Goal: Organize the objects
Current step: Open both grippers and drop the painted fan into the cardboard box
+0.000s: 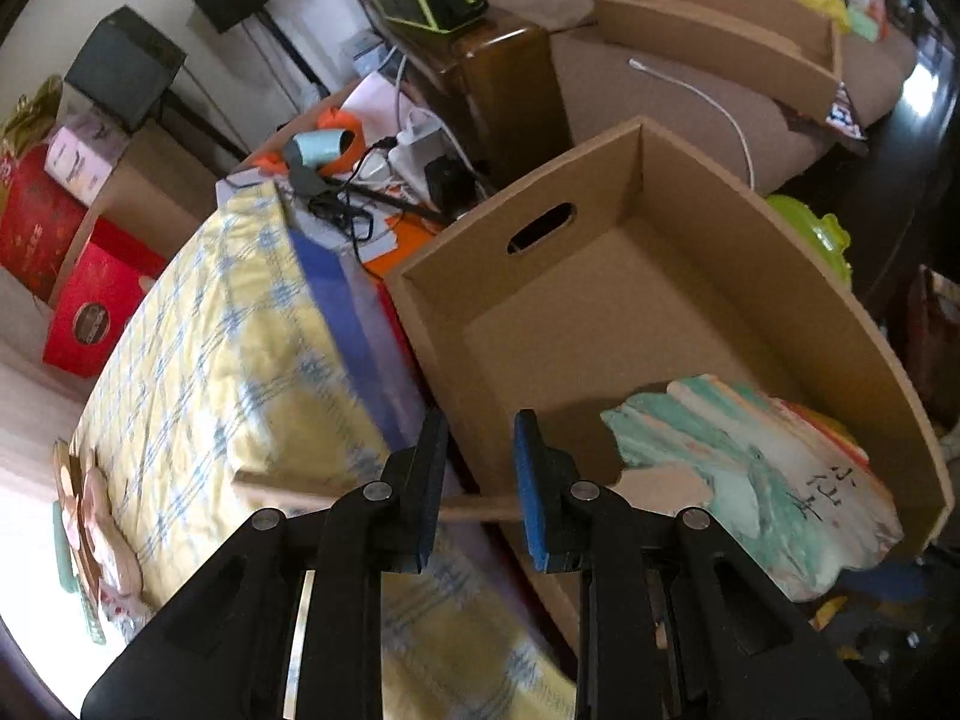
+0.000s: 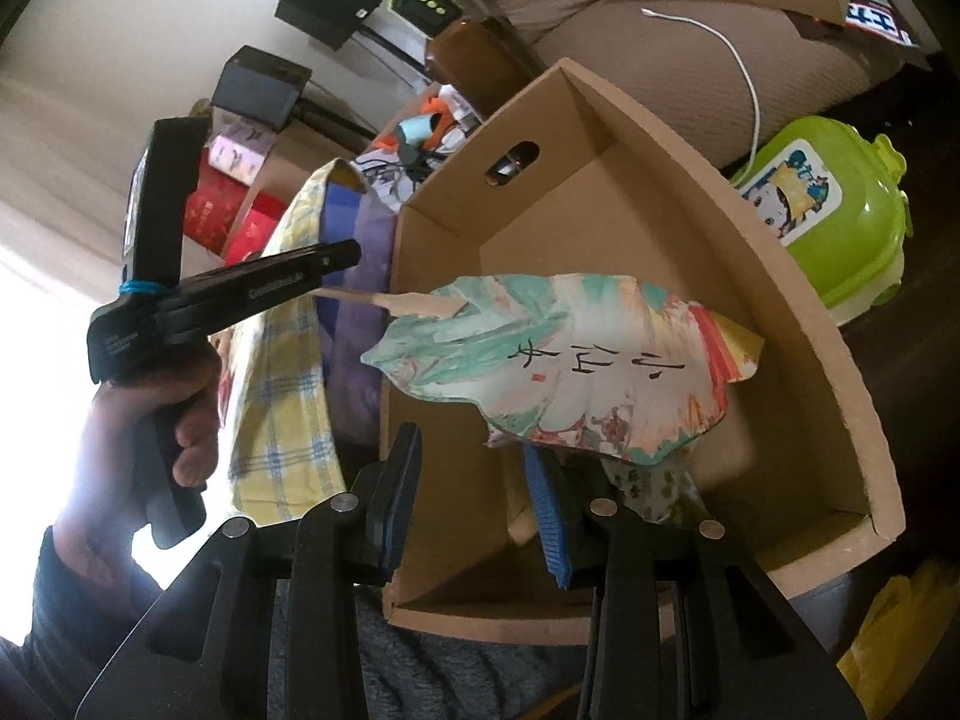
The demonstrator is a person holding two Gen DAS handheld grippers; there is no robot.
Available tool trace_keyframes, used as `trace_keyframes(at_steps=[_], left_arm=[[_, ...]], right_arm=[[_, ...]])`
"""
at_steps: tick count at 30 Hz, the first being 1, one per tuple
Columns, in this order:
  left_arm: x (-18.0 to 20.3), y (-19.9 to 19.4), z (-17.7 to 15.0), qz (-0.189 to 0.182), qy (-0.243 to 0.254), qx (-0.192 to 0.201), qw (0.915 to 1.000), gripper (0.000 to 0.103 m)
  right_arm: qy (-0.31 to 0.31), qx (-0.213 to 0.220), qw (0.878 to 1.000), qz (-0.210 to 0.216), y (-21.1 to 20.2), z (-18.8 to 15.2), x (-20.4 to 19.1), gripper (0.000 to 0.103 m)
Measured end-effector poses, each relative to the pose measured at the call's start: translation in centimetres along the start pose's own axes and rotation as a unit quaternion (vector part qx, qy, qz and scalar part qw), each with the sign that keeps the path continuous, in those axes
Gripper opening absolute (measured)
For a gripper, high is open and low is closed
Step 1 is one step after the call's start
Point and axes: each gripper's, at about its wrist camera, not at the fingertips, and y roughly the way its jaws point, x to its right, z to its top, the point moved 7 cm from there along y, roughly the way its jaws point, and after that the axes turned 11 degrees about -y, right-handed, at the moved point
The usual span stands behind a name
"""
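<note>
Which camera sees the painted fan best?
The right wrist view: the whole fan shows, with its writing and its stick reaching the left claw. The left wrist view cuts part off behind the claw.

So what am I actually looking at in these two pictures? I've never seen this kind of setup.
There is no robot. A person carries a hand-held gripper in each hand, with a camera on each looking along its two fingers. One picture is from the left hand-held gripper, the other from the right hand-held gripper, which also shows the left one from the side. Both stand open. In front is an open cardboard box with a painted paper fan over it. The fan's wooden handle crosses between the left fingers, but I cannot tell if they touch it. A yellow checked bundle lies beside the box.
</note>
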Motion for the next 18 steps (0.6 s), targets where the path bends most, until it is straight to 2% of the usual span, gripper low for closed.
trace_keyframes(at_steps=[3,5,7,11,14,16,18], left_arm=[[-2.5,-2.7,-1.1,-0.014,-0.024,0.025,0.9993,0.023],[-5.2,-3.8,-2.1,-0.007,-0.048,0.035,0.9982,0.023],[-7.5,-3.9,-2.9,-0.007,-0.068,0.023,0.9974,0.023],[-9.6,-3.4,-2.9,-0.008,-0.082,0.012,0.9965,0.022],[-8.9,-3.2,-1.8,-0.013,-0.065,0.02,0.9976,0.022],[-8.1,-2.0,-0.8,0.001,-0.046,0.017,0.9988,0.023],[-7.8,-1.4,0.0,0.012,-0.046,0.018,0.9987,0.023]], right_arm=[[-0.003,-0.012,1.0,-0.01,0.2,-0.3,0.2,0.037],[-0.016,-0.017,1.0,-0.02,0.3,-0.3,-0.1,0.037],[-0.028,-0.021,0.999,-0.018,0.5,-0.5,-0.6,0.037],[-0.055,-0.026,0.998,0.006,0.7,-0.6,-2.3,0.041],[-0.075,0.006,0.997,0.004,-0.4,-0.1,-3.0,0.041],[-0.069,0.039,0.997,0.003,-1.6,0.6,-2.6,0.041],[-0.054,0.059,0.997,-0.016,-2.5,1.0,-1.6,0.041]])
